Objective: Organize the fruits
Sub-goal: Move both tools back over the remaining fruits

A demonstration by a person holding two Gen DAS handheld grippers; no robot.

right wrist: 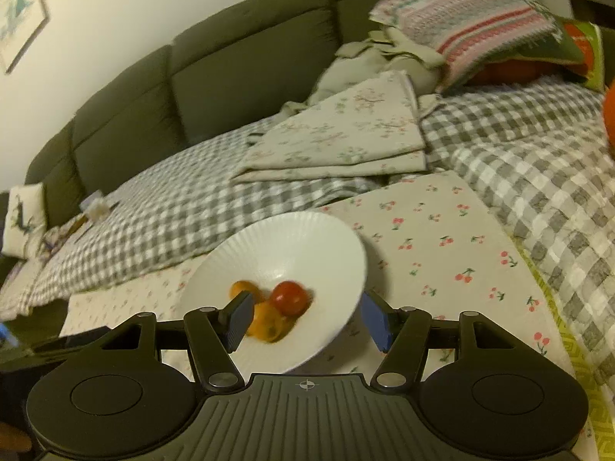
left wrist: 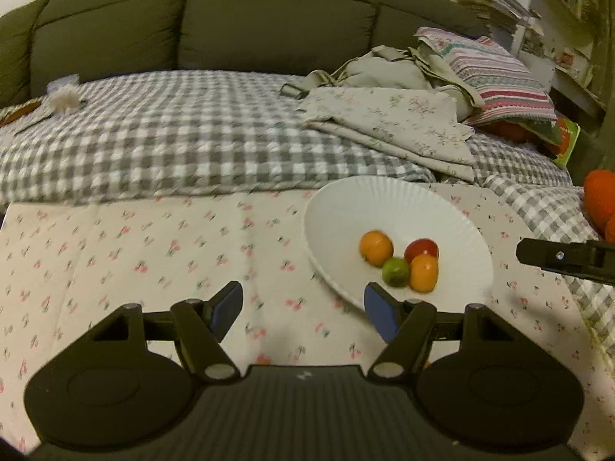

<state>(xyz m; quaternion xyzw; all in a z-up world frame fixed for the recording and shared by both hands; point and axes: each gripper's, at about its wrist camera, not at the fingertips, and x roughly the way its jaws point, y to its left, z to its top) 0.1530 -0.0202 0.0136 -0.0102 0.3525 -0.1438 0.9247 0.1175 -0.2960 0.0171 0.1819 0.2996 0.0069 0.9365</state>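
A white fluted plate [left wrist: 346, 215] lies on a cherry-print cloth [left wrist: 153, 246]. On it sit two orange fruits [left wrist: 376, 247], [left wrist: 424, 272], a red fruit [left wrist: 421, 249] and a green lime [left wrist: 396, 272]. My left gripper [left wrist: 303, 309] is open and empty, just left of and in front of the plate. My right gripper [right wrist: 307, 320] is open and empty, low over the plate's [right wrist: 292, 238] near side, right in front of the red fruit [right wrist: 290, 297] and the blurred orange fruits [right wrist: 265, 319]. A black part of the right gripper shows in the left wrist view [left wrist: 565, 257].
A grey checked blanket [left wrist: 173, 134] covers the bed behind the cloth, with folded floral linen [left wrist: 392, 123] and a striped pillow [left wrist: 496, 73] at the back right. A dark green sofa back [left wrist: 230, 19] stands behind. Orange round things [left wrist: 599, 199] lie at the far right.
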